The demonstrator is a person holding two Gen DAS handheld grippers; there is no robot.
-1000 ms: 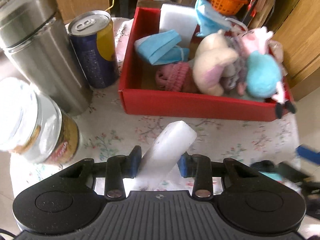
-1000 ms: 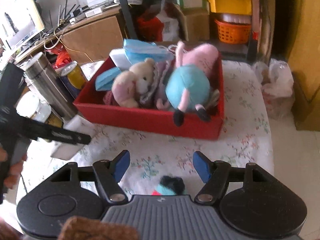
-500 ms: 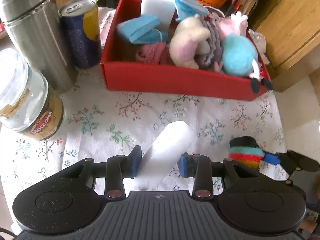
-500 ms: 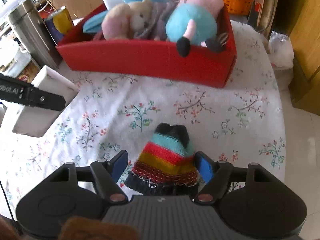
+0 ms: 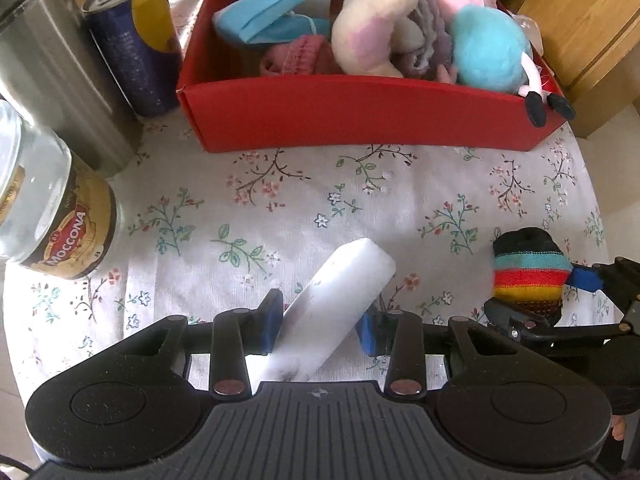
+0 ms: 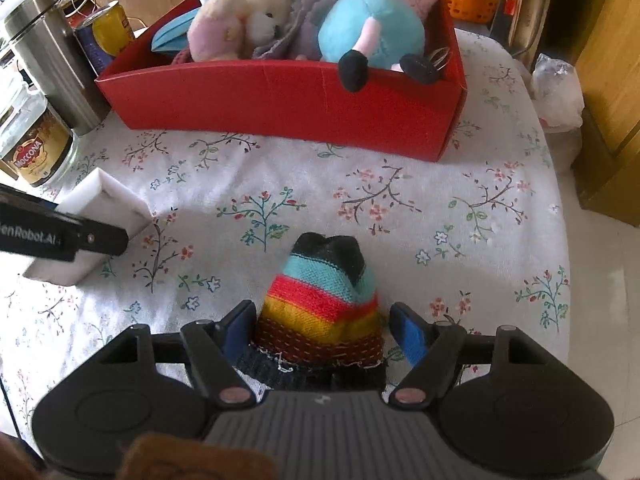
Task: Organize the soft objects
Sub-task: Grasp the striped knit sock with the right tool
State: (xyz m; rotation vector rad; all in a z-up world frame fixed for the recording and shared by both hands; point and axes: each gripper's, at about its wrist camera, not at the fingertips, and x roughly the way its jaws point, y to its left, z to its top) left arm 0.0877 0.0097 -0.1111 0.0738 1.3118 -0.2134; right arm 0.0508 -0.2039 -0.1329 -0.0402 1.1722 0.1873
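Gripping a sponge (image 5: 332,304), left claw (image 5: 320,326) (right claw (image 6: 320,330) straddles hat (image 6: 320,300)).

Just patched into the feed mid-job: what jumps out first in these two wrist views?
The red box at the table's far side, crammed with plush toys. Nearer, the left gripper clamps a white sponge block, and the open right gripper straddles a rainbow-striped knit hat on the floral tablecloth.
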